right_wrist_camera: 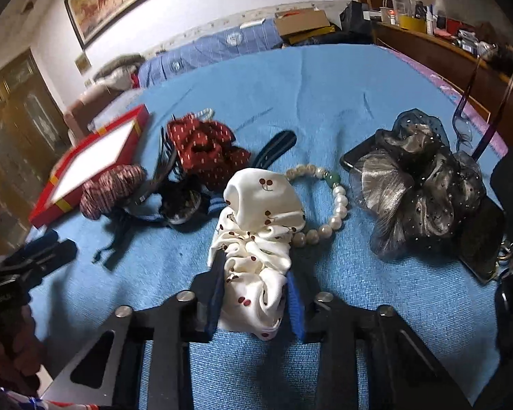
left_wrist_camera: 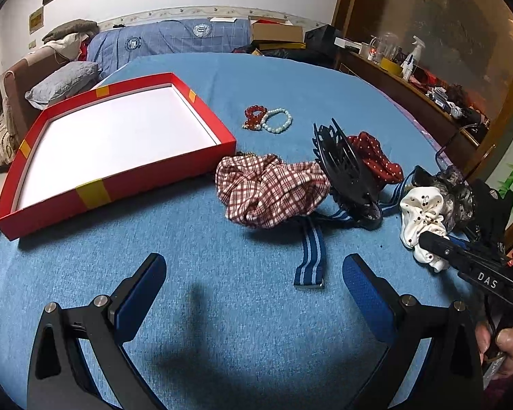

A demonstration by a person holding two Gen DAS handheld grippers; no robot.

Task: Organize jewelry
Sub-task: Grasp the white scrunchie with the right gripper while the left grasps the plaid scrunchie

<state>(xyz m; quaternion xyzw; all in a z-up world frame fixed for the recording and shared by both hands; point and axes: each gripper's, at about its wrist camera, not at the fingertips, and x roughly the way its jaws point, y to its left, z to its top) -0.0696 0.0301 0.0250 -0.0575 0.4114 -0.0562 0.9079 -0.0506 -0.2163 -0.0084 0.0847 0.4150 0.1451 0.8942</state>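
Left gripper (left_wrist_camera: 254,285): lower centre of its own view, jaws spread wide, nothing between them, angled downward. Right gripper (right_wrist_camera: 256,299): lower centre of its own view, jaws drawn in, pads pressing a white scrunchie (right_wrist_camera: 256,239) from both sides. Right hand (left_wrist_camera: 504,345): lower right edge of the left view, fingers wrapped around the handle.

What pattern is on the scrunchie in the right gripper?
White scrunchie with small red cherries, clearest in the right wrist view, between the right gripper pads.
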